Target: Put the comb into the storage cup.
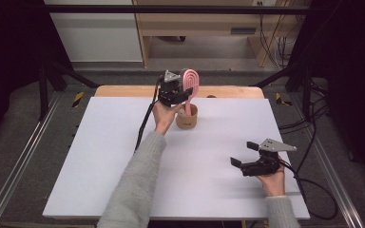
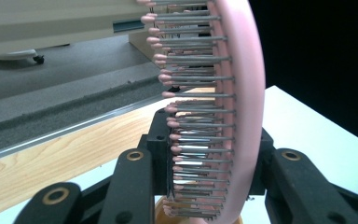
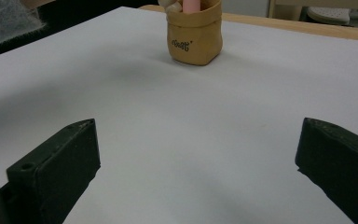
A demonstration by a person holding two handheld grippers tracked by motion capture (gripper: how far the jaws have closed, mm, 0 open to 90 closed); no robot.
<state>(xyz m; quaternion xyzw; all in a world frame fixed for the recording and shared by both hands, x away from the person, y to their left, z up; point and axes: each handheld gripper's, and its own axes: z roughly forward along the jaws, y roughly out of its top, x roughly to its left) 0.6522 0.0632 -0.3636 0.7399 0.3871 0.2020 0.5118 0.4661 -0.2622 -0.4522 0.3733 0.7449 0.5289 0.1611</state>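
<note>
A pink hairbrush (image 1: 190, 80) stands upright at the back of the white table (image 1: 123, 142), its handle down inside a small tan pouch (image 1: 187, 118). My left gripper (image 1: 184, 91) is shut on the brush just below its head. In the left gripper view the bristles and pink back (image 2: 235, 93) sit between the black jaws of the left gripper (image 2: 212, 168), with the pouch rim (image 2: 161, 212) below. My right gripper (image 1: 243, 153) rests low at the table's front right, jaws wide open on nothing. In the right gripper view this gripper (image 3: 198, 154) faces the pouch (image 3: 195, 39) from well back.
A wooden strip (image 1: 123, 91) runs along the table's far edge. Beyond it stand a wooden shelf unit (image 1: 199, 23) and black frame posts (image 1: 43, 85). Cables trail off the table's right side (image 1: 313, 190). White tabletop lies between the two grippers.
</note>
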